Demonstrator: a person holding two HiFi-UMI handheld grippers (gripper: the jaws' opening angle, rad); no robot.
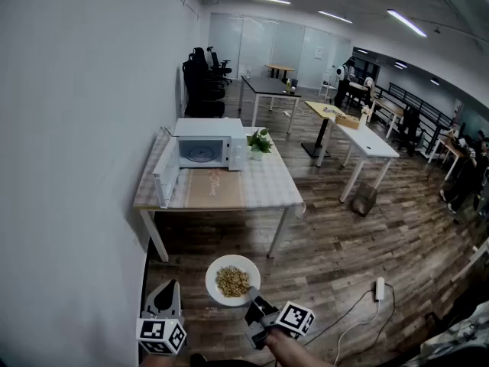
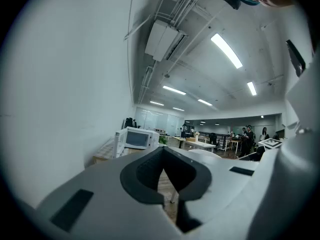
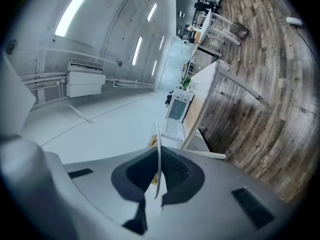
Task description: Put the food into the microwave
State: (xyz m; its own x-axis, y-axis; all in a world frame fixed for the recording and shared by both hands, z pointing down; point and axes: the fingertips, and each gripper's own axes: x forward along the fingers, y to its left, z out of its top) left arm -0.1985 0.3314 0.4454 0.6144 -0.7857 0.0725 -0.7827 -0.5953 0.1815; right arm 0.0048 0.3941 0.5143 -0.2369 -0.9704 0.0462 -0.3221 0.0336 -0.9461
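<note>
A white plate (image 1: 233, 280) of brownish food (image 1: 231, 281) hangs level above the wooden floor, well short of the table. My right gripper (image 1: 256, 306) is shut on its near rim; in the right gripper view the plate (image 3: 158, 149) stands edge-on between the pads (image 3: 170, 171). The white microwave (image 1: 202, 151) sits at the back of the table (image 1: 267, 182) against the wall, its door (image 1: 166, 178) swung open to the left. My left gripper (image 1: 162, 304) hovers at the plate's left, shut and holding nothing. In the left gripper view the microwave (image 2: 136, 138) shows far ahead.
A small potted plant (image 1: 260, 142) stands right of the microwave. The white wall runs along the left. Other desks (image 1: 367, 140) and office chairs stand to the right and behind. A white adapter with its cable (image 1: 379, 287) lies on the floor at the right.
</note>
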